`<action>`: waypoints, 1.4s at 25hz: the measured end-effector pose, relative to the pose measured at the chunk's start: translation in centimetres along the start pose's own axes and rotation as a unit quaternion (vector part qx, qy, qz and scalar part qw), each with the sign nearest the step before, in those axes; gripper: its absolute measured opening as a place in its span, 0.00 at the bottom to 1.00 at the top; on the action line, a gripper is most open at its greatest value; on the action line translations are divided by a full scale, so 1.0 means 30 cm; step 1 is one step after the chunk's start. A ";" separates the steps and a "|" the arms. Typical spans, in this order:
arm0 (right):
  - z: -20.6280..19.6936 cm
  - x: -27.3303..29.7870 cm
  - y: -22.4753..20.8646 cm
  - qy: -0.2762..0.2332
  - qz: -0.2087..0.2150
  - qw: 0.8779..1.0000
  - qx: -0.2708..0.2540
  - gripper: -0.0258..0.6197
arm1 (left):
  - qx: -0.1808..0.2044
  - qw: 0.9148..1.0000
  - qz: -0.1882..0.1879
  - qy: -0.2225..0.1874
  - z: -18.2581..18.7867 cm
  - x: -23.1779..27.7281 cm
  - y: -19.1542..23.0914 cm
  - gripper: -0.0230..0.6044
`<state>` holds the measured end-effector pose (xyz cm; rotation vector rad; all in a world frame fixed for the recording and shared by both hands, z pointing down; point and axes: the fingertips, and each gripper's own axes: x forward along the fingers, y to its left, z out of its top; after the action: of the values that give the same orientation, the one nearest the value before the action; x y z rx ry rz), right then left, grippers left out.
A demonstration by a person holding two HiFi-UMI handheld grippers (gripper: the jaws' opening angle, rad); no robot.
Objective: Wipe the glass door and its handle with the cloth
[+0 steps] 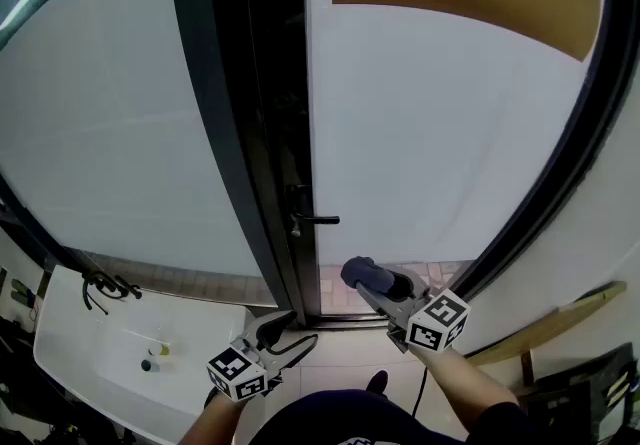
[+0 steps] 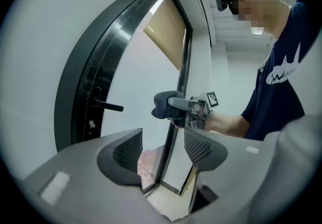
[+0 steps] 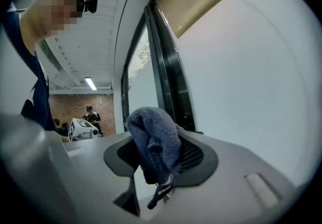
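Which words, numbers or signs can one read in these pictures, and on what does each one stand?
No text can be read for certain.
The shirt print: white, too blurred to read.
The marker cubes: only black-and-white square patterns, no letters.
The glass door, handle and cloth: no text.

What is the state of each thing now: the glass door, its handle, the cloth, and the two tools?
glass door: seems shut, frosted, nothing touching it
handle: level, free of both tools
cloth: bunched up, clamped in the right tool, held away from the glass
left tool: open, nothing between its jaws
right tool: shut on the cloth
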<state>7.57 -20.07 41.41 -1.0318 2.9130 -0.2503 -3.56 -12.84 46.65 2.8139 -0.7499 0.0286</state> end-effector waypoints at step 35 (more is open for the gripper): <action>0.104 0.578 -0.410 0.246 -0.058 0.724 -0.643 0.27 | -0.005 1.000 -0.001 -0.014 0.020 0.064 -0.029 0.44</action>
<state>2.03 -40.82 40.62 -1.2934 3.2175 2.0732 -1.49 -13.17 46.03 2.8115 -0.7510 -0.0157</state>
